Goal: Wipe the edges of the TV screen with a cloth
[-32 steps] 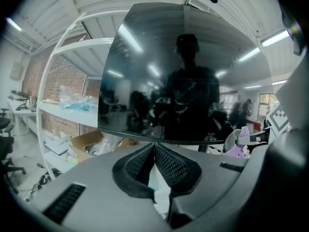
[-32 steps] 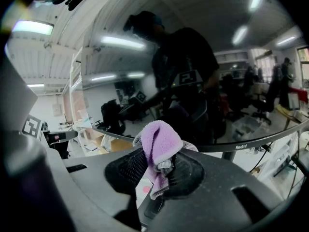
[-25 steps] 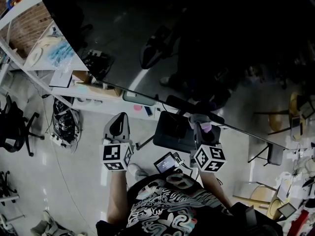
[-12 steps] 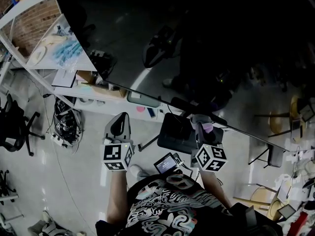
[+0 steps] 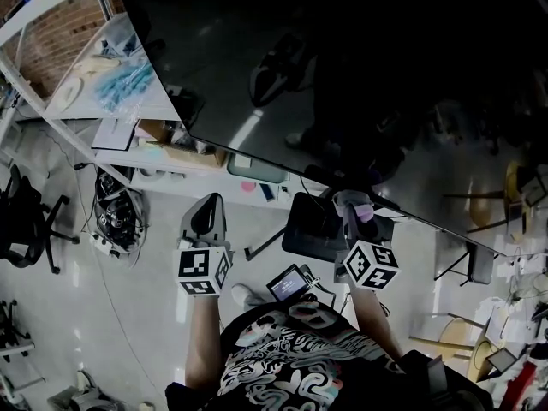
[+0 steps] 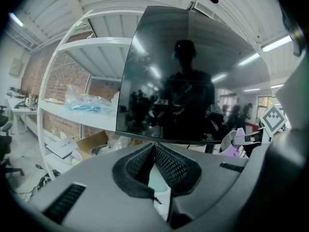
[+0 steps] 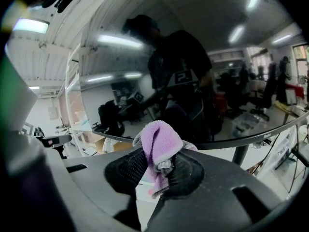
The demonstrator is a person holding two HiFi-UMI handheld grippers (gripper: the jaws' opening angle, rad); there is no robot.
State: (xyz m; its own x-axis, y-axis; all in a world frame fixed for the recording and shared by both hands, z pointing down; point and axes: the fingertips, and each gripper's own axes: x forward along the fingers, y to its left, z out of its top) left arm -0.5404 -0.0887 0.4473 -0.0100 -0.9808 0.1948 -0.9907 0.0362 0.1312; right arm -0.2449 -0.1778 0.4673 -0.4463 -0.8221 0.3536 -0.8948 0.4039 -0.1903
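While the head view looks steeply down, the TV screen [image 5: 360, 75] fills most of it: a big flat glossy black panel w/ thin bezel, mirroring the person & ceiling lights. Under it sits a dark, squarish stand base [image 5: 312, 229]. The left gripper [image 6: 154, 151], smooth grey plastic w/ black mesh-textured pads, is clenched on nothing and held below the TV's lower edge, apart from it. The right gripper [image 7: 161, 164] pinches a small fluffy purple cloth [image 7: 161, 139], bunched into a rounded tuft right at the TV's bottom edge; contact w/ the bezel can't be told.

Vs 1 s ago: the TV's left corner sits further right in the head view, the right gripper has edged a bit right along the edge, and the left is approx. in the same spot.

The floor [image 5: 77, 315] is pale & shiny. White metal shelving [image 5: 47, 11] stands at left, a brick wall [image 5: 60, 41] behind it, a black office chair [image 5: 26, 221] nearby.
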